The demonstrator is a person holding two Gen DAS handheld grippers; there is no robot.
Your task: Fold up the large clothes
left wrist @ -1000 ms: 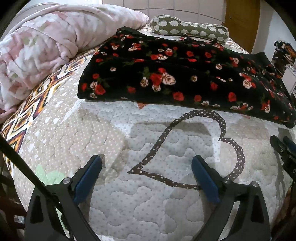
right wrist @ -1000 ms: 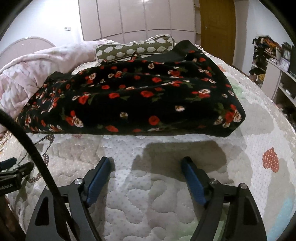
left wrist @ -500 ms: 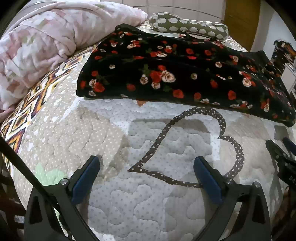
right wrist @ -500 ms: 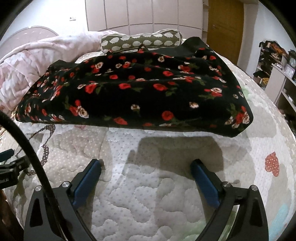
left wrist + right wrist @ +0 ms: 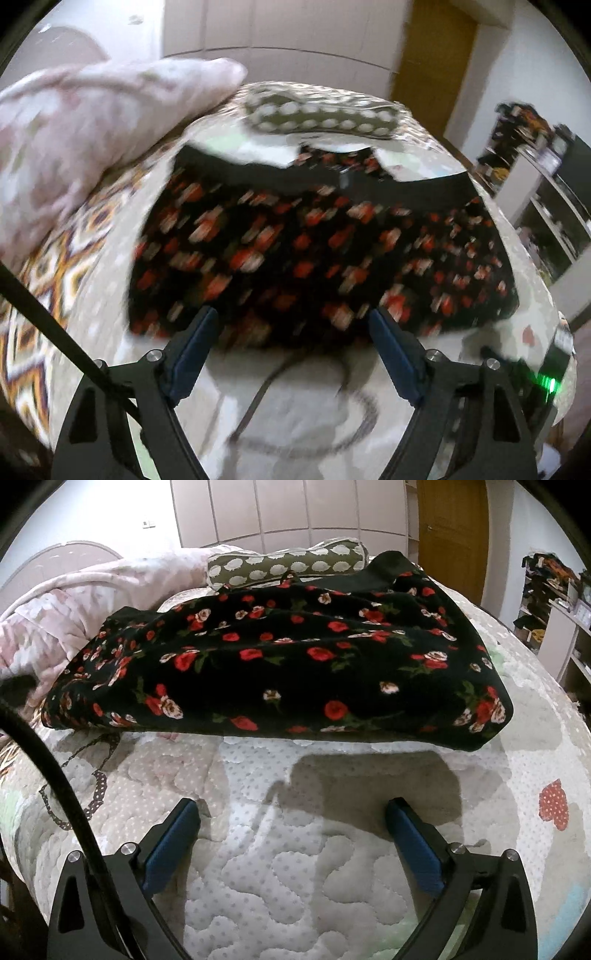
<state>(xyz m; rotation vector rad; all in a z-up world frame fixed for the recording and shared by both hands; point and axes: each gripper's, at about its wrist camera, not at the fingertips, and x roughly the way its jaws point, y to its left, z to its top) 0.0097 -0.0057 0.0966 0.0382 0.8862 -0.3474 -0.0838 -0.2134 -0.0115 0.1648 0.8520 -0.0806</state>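
Black floral garment lies folded across the quilt, toward the pillows. My left tongs and right tongs gape, empty. I'd pinch both near-edge corners evenly, deep enough to catch every layer.

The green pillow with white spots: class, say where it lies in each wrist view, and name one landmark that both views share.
Left wrist view: the green pillow lies upper centre, blurred, beyond the far edge of the floral garment.
Right wrist view: the pillow lies upper centre, behind the garment, beside the pink blanket.
Shared landmark: the brown door, upper right in both.
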